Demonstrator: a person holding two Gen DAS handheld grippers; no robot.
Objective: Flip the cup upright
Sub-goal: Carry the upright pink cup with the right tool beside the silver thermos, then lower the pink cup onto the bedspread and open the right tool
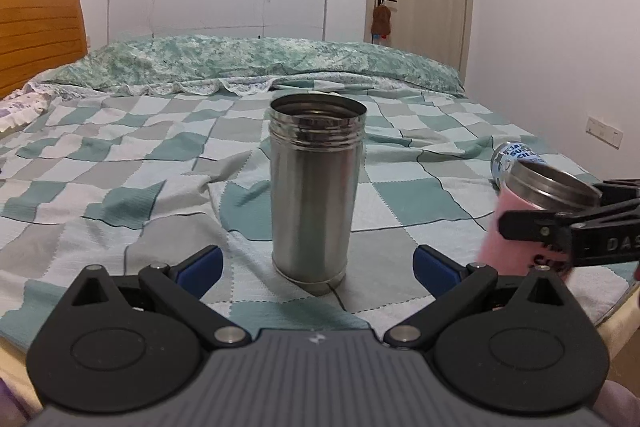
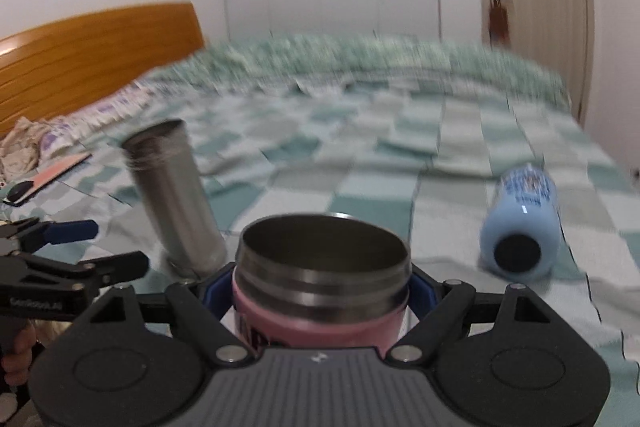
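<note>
The pink cup (image 2: 320,311) sits in your right tool (image 2: 320,295), whose blue pads press on either side of it just below the steel threaded collar; its mouth faces up and slightly away from you, so it looks close to upright, though the left wrist view shows it leaning a little (image 1: 524,223); you hold it near the front right edge of the bed (image 1: 120,155), and whether its base touches the blanket is hidden; the right wrist view is smeared, so I judge you are mid-turn; what I judge is left is to level it, set it down and let go; inside it shows only dark bare steel, nothing in it that I can see.

Your left tool (image 1: 318,267) stands wide, its pads apart and holding nothing, facing the steel cup (image 1: 316,191); that one stands upright near the front edge of the bed, mouth up, and what shows of its inside looks empty; it seems already done.

Further right, the blue bottle (image 2: 520,223) lies on its side near the right edge of the bed, its dark base toward you; its mouth is turned away, so what it holds cannot be told; if it counts as part of the job, it remains to be stood up.
</note>
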